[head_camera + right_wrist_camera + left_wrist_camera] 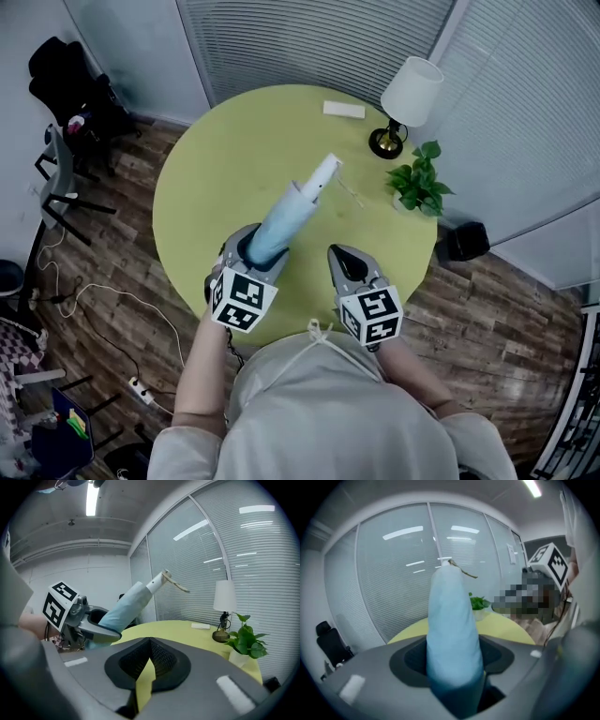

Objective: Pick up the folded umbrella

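— Where's the folded umbrella (286, 216)?
— Grasped between the left gripper (249, 248) fingers, held above the round yellow-green surface (206, 169). The right gripper (347, 262) fingers are clenched on nothing.
— And beyond the fingers?
— A lamp (410, 94), a plant (419, 183), slatted blinds (309, 37); wood floor (112, 281) surrounds.

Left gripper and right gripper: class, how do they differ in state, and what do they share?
The left gripper is clamped on the pale blue folded umbrella; the right gripper holds nothing. The left gripper's jaws stand apart around it; the right gripper's jaws meet at the tips. Both carry a marker cube.
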`<state>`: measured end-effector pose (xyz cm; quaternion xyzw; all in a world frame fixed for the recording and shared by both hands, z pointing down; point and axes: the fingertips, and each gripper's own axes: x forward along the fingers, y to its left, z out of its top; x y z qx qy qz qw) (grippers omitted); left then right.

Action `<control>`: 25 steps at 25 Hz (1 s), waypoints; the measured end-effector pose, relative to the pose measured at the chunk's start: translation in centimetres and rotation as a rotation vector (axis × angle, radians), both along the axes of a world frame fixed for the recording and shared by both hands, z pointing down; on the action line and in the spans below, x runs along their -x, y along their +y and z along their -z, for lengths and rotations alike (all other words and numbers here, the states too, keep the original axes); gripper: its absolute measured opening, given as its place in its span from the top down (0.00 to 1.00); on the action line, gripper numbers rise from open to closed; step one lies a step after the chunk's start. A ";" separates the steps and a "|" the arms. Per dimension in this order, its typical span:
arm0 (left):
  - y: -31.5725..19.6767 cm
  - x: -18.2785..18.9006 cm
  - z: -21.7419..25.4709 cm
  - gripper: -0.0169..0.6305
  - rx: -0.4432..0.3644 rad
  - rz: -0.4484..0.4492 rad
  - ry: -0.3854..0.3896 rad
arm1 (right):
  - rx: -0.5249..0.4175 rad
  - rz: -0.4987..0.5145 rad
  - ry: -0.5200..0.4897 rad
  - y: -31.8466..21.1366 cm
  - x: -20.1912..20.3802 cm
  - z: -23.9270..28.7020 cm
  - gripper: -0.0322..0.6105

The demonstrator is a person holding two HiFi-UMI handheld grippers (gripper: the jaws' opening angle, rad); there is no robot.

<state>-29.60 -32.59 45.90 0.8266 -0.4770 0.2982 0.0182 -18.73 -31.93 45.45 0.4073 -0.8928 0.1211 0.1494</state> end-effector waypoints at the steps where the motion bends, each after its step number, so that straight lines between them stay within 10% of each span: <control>1: -0.1 0.4 1.0 0.53 -0.035 0.030 0.041 | -0.007 0.005 0.001 -0.1 0.1 0.3 0.95; 11: 1.4 6.0 7.0 0.53 -0.324 0.371 0.331 | -0.034 -0.009 -0.016 -0.1 1.5 1.6 0.95; 25: 1.9 5.9 7.3 0.53 -0.332 0.455 0.428 | -0.076 -0.026 -0.023 -0.5 0.6 2.6 0.95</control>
